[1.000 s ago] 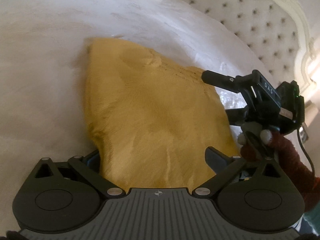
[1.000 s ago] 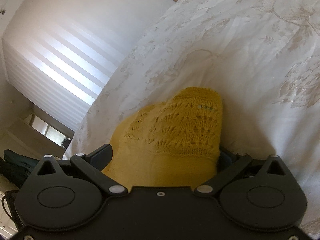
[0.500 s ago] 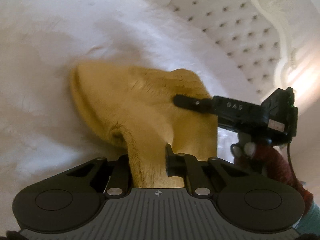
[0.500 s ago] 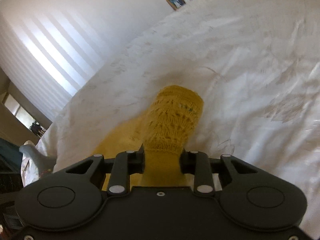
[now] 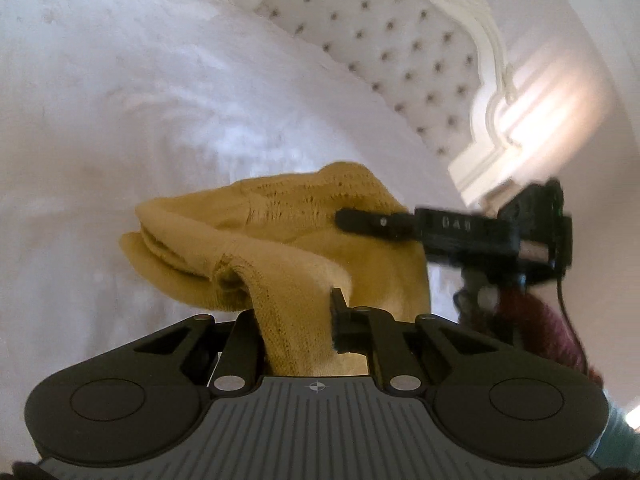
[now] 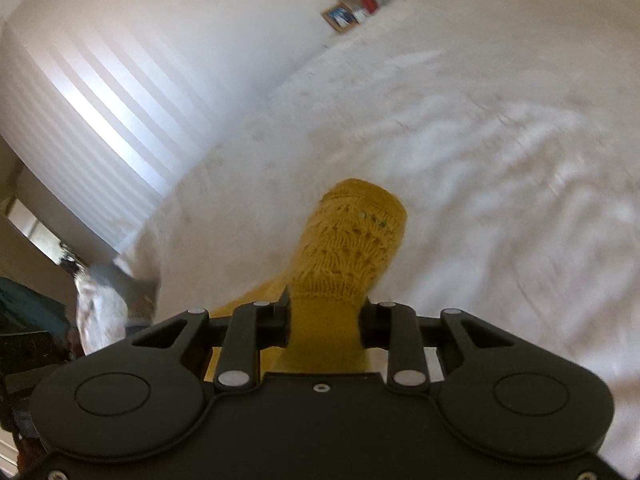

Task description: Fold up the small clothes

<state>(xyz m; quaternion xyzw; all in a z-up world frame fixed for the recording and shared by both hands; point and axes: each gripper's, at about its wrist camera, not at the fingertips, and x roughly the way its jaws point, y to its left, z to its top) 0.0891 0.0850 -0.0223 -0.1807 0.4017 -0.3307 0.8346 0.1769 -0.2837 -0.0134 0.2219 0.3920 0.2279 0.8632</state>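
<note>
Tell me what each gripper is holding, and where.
Both hold the yellow knit garment: left gripper pinches a plain-knit edge, right gripper a lacy-knit edge.

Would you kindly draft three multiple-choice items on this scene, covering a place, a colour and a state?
1. Where does the far end of the knitted garment rest?
A. on the white bed cover
B. in a basket
C. on a chair

2. What colour is the garment?
A. blue
B. mustard yellow
C. red

3. What state are the left tongs in?
A. wide open, nothing between them
B. shut on the garment
C. out of view

Answers:
1 A: its folded end lies on the cover.
2 B: the knit shows yellow in both views.
3 B: fabric is pinched between the pads; the right tongs grip it too.
</note>
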